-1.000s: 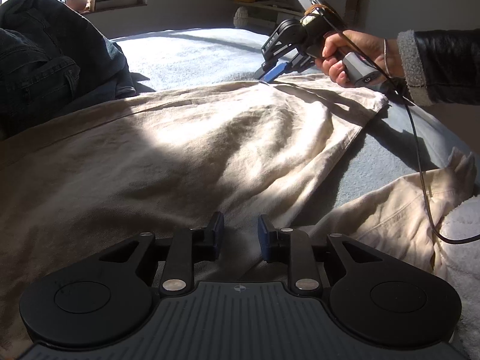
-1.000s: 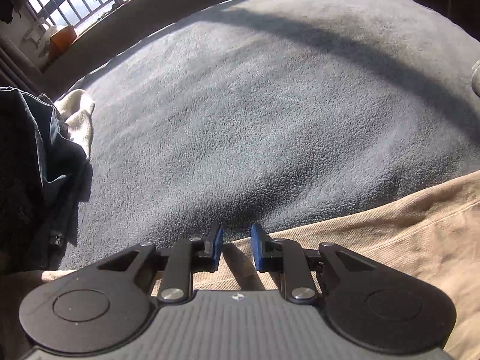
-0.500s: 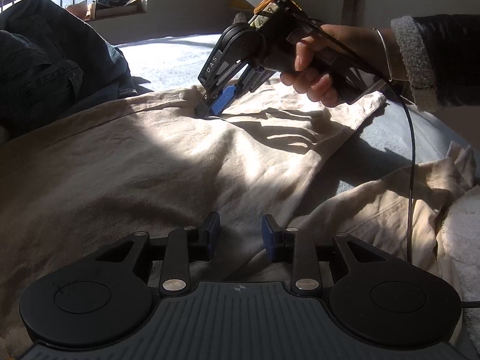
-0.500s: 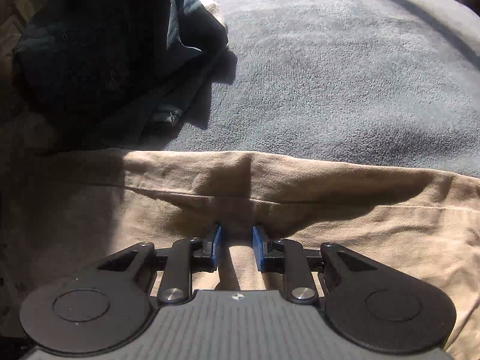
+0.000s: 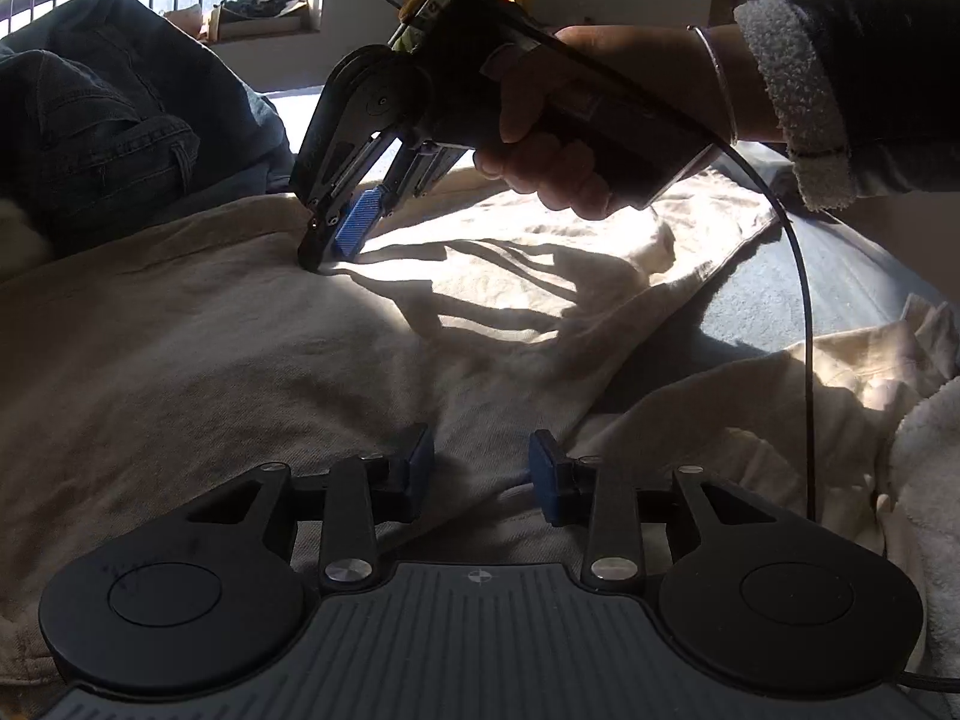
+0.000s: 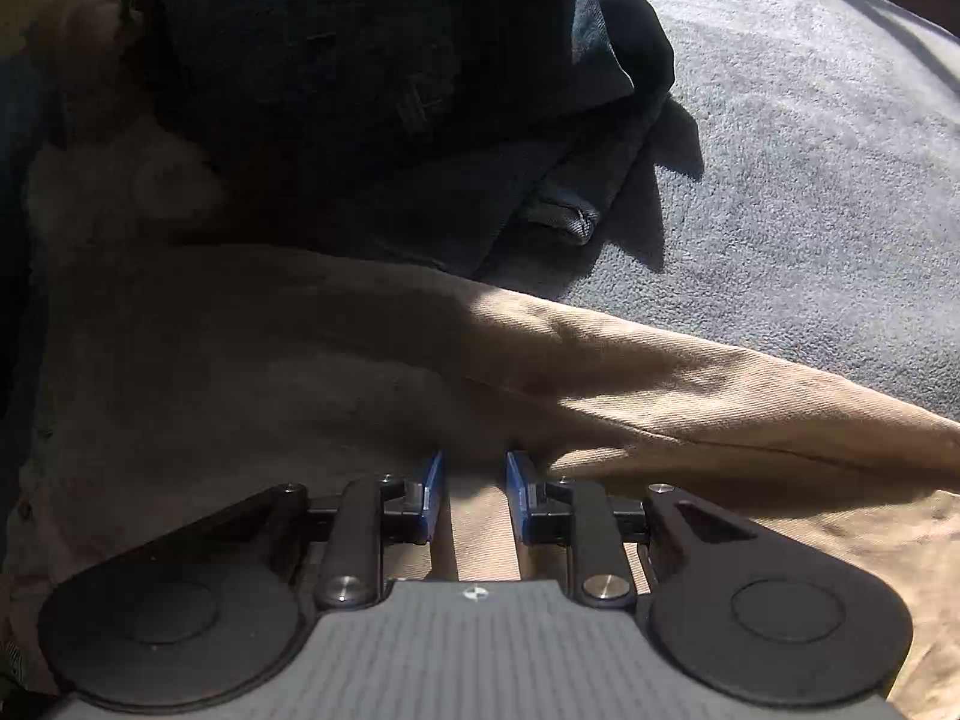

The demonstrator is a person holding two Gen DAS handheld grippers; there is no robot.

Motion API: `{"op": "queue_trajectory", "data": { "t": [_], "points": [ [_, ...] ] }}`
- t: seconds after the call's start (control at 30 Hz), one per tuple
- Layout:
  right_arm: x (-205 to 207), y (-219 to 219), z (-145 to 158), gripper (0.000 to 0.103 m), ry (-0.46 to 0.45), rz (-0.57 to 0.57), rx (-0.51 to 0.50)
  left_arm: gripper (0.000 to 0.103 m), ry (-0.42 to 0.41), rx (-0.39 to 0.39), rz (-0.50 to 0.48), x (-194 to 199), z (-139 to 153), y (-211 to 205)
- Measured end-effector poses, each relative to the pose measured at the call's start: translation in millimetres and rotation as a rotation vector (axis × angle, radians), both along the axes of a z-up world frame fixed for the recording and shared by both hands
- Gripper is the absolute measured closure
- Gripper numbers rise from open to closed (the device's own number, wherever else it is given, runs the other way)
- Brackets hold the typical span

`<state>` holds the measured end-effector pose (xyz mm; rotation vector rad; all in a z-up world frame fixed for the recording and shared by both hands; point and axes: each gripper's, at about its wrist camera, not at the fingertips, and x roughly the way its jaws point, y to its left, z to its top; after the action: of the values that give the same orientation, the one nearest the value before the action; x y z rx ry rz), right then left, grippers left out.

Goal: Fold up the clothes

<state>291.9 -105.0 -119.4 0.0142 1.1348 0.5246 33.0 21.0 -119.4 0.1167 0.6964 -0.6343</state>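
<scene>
Beige trousers (image 5: 252, 360) lie spread over the bed, one leg running away to the right. My left gripper (image 5: 480, 468) hovers low over the near part of the cloth, open, with nothing between its fingers. A hand (image 5: 558, 138) holds my right gripper (image 5: 336, 240) at the far edge of the trousers, tilted down, its tips touching the fabric. In the right wrist view that right gripper (image 6: 474, 489) is open with a narrow gap, resting on the beige trousers (image 6: 300, 372) just short of a raised fold at their edge.
A heap of dark jeans (image 5: 102, 120) lies at the far left, right beside the trousers' edge, and the same jeans (image 6: 372, 90) fill the top of the right wrist view. Grey blanket (image 6: 810, 192) covers the bed. A white fluffy towel (image 5: 924, 480) sits at the right. A cable (image 5: 807, 360) hangs from the right gripper.
The right gripper has travelled left along the trousers' far edge towards the jeans and come down onto the cloth. The left gripper's fingers have spread slightly wider.
</scene>
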Motion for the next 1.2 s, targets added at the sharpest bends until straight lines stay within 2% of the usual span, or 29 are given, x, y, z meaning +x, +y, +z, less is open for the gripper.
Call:
{"op": "queue_trajectory", "data": {
  "t": [0.07, 0.17, 0.23, 0.33, 0.5, 0.57, 0.63, 0.7, 0.8, 0.87, 1.0, 1.07, 1.2],
  "points": [
    [18, -18, 1, 0.079, -0.027, -0.178, 0.156, 0.067, -0.004, 0.009, -0.004, -1, 0, -1],
    [27, -63, 6, 0.078, -0.049, -0.421, 0.289, 0.066, -0.001, 0.014, -0.004, -1, 0, -2],
    [22, -97, 12, 0.078, -0.038, -0.475, 0.340, 0.066, 0.005, 0.013, -0.003, 1, 0, -2],
    [-6, -160, 31, 0.078, -0.048, -0.522, 0.318, 0.064, 0.013, 0.012, -0.002, 2, -1, -2],
    [-52, -275, 47, 0.078, -0.060, -0.681, 0.126, 0.064, 0.028, 0.009, 0.000, 5, -1, -2],
    [-59, -323, 38, 0.077, -0.020, -0.769, 0.042, 0.064, 0.033, 0.008, 0.001, 6, -2, -2],
    [-53, -358, 18, 0.077, 0.046, -0.804, 0.020, 0.064, 0.039, 0.007, 0.002, 7, -2, -2],
    [-42, -383, -1, 0.079, 0.047, -0.854, -0.027, 0.064, 0.043, 0.020, 0.007, 8, -2, -5],
    [-19, -411, -14, 0.079, -0.004, -0.941, 0.068, 0.063, 0.045, 0.048, 0.004, 10, 0, -9],
    [-5, -423, -12, 0.079, -0.078, -0.967, 0.075, 0.063, 0.047, 0.060, 0.002, 11, -1, -10],
    [-18, -443, 8, 0.078, -0.172, -1.066, 0.109, 0.063, 0.053, 0.070, -0.001, 12, 0, -11],
    [-41, -452, 18, 0.077, -0.186, -1.069, 0.181, 0.063, 0.055, 0.067, -0.001, 12, 0, -10],
    [-75, -457, 18, 0.077, -0.028, -0.957, 0.256, 0.062, 0.063, 0.054, 0.006, 14, -1, -9]
  ]
}}
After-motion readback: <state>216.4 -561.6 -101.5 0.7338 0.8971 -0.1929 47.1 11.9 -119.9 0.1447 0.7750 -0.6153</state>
